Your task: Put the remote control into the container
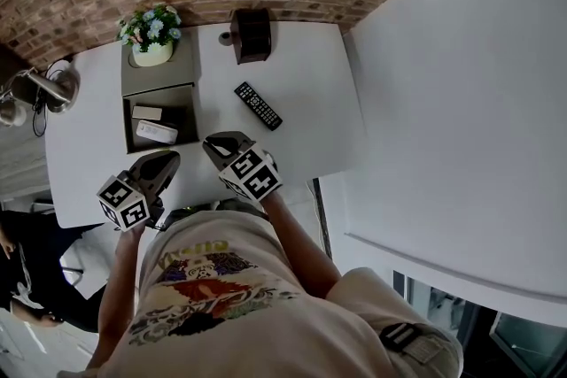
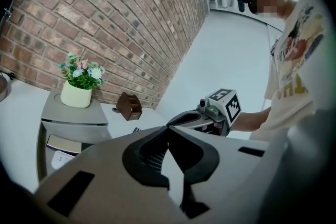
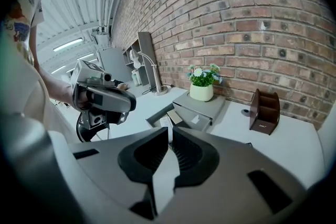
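Head view: the remote control [image 1: 258,105] lies flat and untouched on the desk [image 1: 310,102], at about 1 o'clock from my right hand-held gripper [image 1: 217,143]. The grey container [image 1: 182,71] stands at the remote's 9 o'clock, its drawer pulled open toward me, presumably so the remote can be lowered in from above. Pale boxes already lie in the drawer. My left hand-held gripper [image 1: 164,162] and the right one hover over the near part of the desk, clear of every object. Each gripper view shows its jaws drawn together with nothing between them, so I judge the reach has not begun and the right jaws must part first. My forearms extend from the torso, the tips converging: left toward 1 o'clock, right toward 11 o'clock and tilted downward.
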A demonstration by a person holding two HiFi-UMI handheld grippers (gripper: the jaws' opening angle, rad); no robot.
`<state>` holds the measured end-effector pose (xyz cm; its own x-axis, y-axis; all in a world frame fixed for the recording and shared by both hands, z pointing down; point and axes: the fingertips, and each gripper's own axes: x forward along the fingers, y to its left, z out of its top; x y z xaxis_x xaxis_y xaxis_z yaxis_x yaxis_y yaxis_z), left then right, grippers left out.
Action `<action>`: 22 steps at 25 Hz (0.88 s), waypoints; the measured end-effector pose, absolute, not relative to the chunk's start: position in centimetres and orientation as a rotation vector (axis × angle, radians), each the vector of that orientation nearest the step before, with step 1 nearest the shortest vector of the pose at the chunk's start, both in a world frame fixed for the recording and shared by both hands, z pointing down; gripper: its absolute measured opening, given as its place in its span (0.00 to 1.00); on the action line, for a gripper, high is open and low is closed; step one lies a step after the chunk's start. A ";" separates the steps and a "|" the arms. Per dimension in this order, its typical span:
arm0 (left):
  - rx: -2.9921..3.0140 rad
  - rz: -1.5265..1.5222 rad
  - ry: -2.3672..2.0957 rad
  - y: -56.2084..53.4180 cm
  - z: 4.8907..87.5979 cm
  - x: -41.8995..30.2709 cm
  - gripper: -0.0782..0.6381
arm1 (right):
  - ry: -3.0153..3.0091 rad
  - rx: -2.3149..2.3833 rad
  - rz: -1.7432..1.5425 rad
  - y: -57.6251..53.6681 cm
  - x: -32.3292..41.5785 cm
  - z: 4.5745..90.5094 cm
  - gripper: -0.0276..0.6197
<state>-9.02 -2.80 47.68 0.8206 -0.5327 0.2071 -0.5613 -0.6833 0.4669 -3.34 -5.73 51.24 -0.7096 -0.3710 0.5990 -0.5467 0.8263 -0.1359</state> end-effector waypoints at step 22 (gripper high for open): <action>2.450 0.144 -0.756 -4.8 49.4 -1.7 0.12 | -2.362 0.729 0.475 -8.4 7.2 54.7 0.09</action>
<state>-1.67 -4.81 49.37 0.8347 -0.4864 0.2582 -0.5472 -0.6803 0.4876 7.24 -8.40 54.75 -0.6594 -0.3821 0.6474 -0.6026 0.7836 -0.1513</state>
